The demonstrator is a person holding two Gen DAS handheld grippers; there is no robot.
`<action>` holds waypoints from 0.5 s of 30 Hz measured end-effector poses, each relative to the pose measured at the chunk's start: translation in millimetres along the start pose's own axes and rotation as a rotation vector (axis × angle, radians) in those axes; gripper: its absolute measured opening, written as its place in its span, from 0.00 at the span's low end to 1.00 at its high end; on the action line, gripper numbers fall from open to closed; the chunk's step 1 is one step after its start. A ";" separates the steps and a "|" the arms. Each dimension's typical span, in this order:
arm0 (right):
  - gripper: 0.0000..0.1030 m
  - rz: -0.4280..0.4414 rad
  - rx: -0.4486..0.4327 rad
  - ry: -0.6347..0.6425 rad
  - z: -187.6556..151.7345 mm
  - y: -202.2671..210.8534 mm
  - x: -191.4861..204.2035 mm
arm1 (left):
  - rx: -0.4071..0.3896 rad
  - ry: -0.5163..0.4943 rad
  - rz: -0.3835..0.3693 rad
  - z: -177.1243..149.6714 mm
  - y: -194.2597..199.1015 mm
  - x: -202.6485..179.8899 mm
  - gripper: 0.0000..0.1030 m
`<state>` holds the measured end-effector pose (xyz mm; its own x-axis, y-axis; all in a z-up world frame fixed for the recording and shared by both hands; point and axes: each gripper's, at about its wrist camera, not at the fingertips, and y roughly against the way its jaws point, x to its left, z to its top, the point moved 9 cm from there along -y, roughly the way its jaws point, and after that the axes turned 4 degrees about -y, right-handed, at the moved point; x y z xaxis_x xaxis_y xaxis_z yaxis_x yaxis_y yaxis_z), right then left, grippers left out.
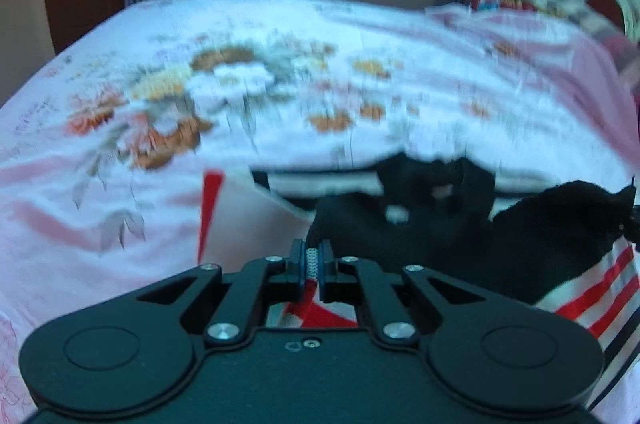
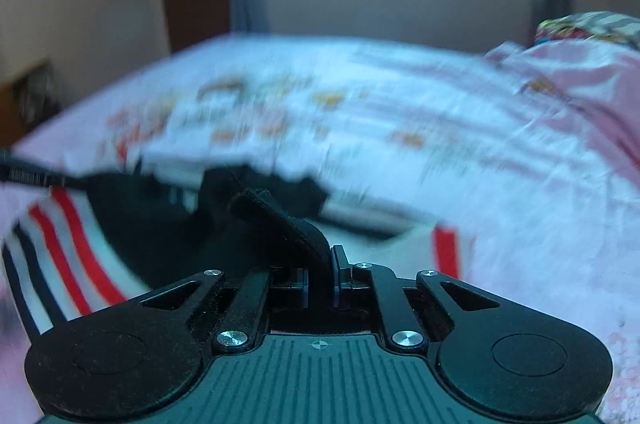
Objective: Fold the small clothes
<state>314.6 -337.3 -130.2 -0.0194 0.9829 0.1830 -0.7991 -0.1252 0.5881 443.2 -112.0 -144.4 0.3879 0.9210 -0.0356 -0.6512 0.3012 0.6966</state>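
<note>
The black garment (image 2: 168, 224) is lifted just above the striped cloth (image 2: 60, 248) on the bed (image 1: 360, 95). The right gripper (image 2: 320, 282) is clamped on its edge, the left gripper (image 1: 313, 264) is pinched together on cloth nearby, seemingly so a fold can be carried over.

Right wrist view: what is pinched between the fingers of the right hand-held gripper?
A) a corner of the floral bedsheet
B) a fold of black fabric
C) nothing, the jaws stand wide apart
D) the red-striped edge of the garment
B: the right hand-held gripper is closed on a fold of black fabric that rises from the striped garment on the bed.
</note>
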 end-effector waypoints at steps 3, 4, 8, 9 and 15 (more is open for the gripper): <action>0.04 -0.015 -0.055 -0.057 32.2 4.9 -11.0 | -0.033 0.028 0.015 18.8 1.9 6.6 0.04; 0.04 -0.021 -0.056 -0.064 39.6 1.9 -13.7 | -0.040 0.041 0.021 23.5 0.1 9.0 0.04; 0.04 -0.080 -0.050 -0.079 50.0 -23.5 -27.0 | -0.079 0.103 0.070 31.6 -9.5 19.9 0.04; 0.04 -0.111 -0.033 -0.077 45.6 -33.7 -31.9 | -0.068 0.087 0.106 27.0 -18.1 20.9 0.04; 0.04 -0.245 0.143 -0.082 6.1 -89.4 -52.7 | 0.083 -0.014 0.208 -16.7 -60.1 16.5 0.08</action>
<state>390.7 -378.7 -187.6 0.2172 0.9728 0.0810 -0.6813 0.0917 0.7263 477.9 -110.7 -198.9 0.2599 0.9575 0.1250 -0.6625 0.0827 0.7444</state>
